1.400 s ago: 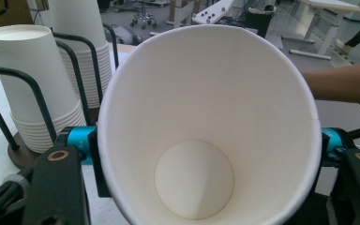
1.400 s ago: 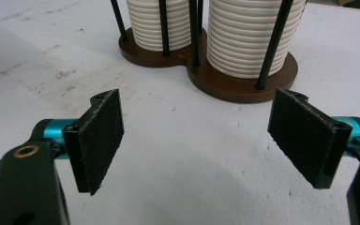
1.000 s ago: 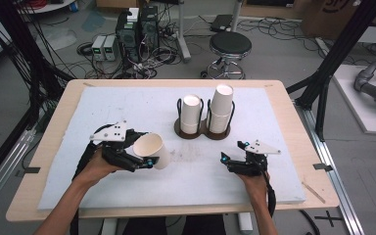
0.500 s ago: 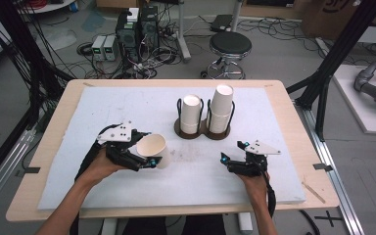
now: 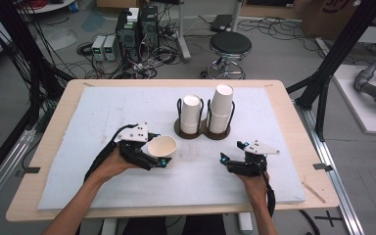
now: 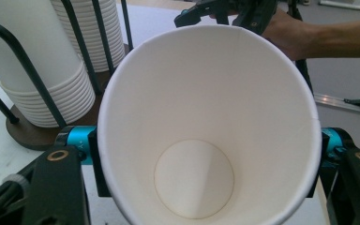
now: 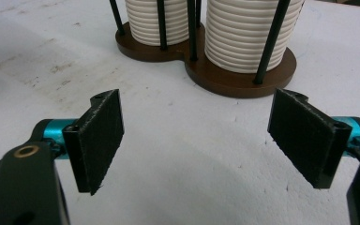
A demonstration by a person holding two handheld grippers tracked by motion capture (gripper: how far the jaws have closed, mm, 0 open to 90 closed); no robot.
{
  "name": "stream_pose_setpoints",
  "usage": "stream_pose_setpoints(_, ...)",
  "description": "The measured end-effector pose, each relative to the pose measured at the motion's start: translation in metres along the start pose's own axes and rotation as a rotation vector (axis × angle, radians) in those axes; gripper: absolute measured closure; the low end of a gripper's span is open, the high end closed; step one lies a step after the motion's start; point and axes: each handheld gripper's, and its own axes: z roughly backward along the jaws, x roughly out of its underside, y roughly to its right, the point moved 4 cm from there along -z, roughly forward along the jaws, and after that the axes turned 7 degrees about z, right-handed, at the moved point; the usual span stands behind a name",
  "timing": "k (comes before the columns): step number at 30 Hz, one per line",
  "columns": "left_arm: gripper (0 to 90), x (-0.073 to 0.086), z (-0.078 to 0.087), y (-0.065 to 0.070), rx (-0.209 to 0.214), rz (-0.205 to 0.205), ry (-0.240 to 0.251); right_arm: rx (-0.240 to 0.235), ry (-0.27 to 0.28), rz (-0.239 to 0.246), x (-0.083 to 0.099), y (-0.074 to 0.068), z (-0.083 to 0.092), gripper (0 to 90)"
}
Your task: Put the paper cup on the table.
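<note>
Toward the front left of the desk, the left gripper [image 5: 162, 157] is clamped on one white paper cup [image 5: 162, 146], a black jaw pressed to each side of the cup's wall just below the rim. In the left gripper view the cup's [image 6: 206, 126] open mouth faces the camera and its round bottom lies deep inside, so its long axis runs along the jaws. In the high view the cup lies tipped over in the grip, its mouth turned up and toward the front edge of the desk, its base toward the far edge and the cup holder [image 5: 203, 129].

Toward the front right of the desk, the right gripper [image 5: 225, 161] rests with its two jaws well apart and nothing between them; the right gripper view shows bare white mat [image 7: 178, 154] between its pads [image 7: 101, 136].

Between the two grippers and farther back, near the middle of the desk, stands one dark brown holder with two round bays and thin black upright rods. It carries two stacks of white paper cups, both upright with mouths up: the left stack [image 5: 191, 114] is the shorter, the right stack [image 5: 221, 108] the taller. The held cup is near the holder but apart from it.

One white mat [image 5: 103, 107] covers most of the wooden desk [image 5: 58, 112].
</note>
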Motion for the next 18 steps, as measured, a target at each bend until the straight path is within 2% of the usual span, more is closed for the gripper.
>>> stream_pose_setpoints(7,30.0,-0.001,-0.015,0.001,0.002,-0.008,-0.040,-0.006,-0.011,0.016,0.000,-0.001,-0.001,19.3)
stream_pose_setpoints(15,30.0,0.002,-0.019,-0.003,-0.011,0.002,-0.071,-0.004,-0.016,0.027,0.000,-0.003,-0.002,19.4)
stream_pose_setpoints(18,30.1,0.004,-0.022,-0.005,-0.015,-0.011,-0.103,-0.004,-0.019,0.034,0.000,-0.002,-0.002,19.4)
